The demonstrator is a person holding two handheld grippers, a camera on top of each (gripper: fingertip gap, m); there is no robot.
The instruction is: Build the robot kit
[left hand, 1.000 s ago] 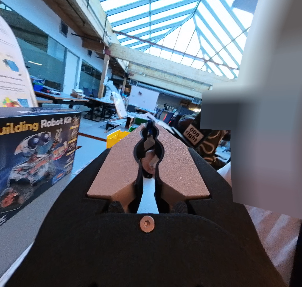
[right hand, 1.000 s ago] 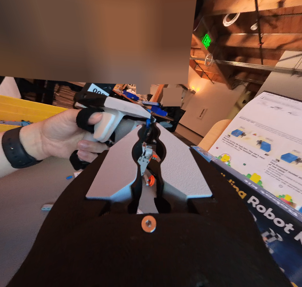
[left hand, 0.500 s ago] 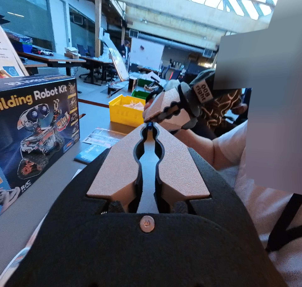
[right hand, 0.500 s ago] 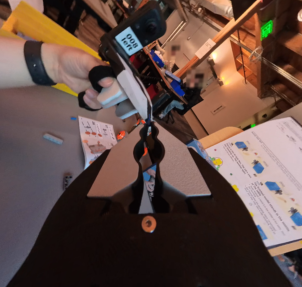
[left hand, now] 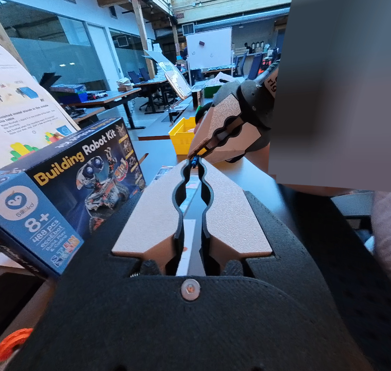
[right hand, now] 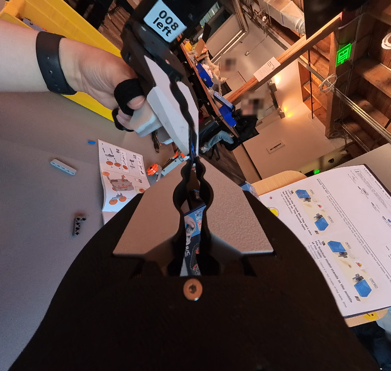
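Note:
My left gripper (left hand: 193, 164) is shut on a small blue pin (left hand: 194, 162) at its fingertips. My right gripper (right hand: 194, 160) meets it tip to tip above the grey table (right hand: 31, 202). Its jaws are closed, and its tips pinch the other end of the same pin (right hand: 192, 148). In the left wrist view the right gripper (left hand: 195, 154) comes down from the upper right. In the right wrist view the left gripper (right hand: 191, 152) comes down from above, held by a hand with a black wristband. Most of the pin is hidden between the fingers.
A blue robot kit box (left hand: 80, 181) and a leaning instruction sheet (right hand: 328, 234) stand beside the grippers. On the table lie an open booklet (right hand: 120, 177), a part-built model with an orange wheel (right hand: 153, 169), a grey beam (right hand: 63, 167), a dark piece (right hand: 77, 225) and a yellow bin (left hand: 182, 134). Both grippers' tips are close together, under 4 cm apart. From either gripper's tips it is about 25 cm to the grey beam (right hand: 63, 167).
Both grippers have tilted down from the ceiling toward the table while staying tip to tip on the blue pin. The booklet and loose pieces have come into view.

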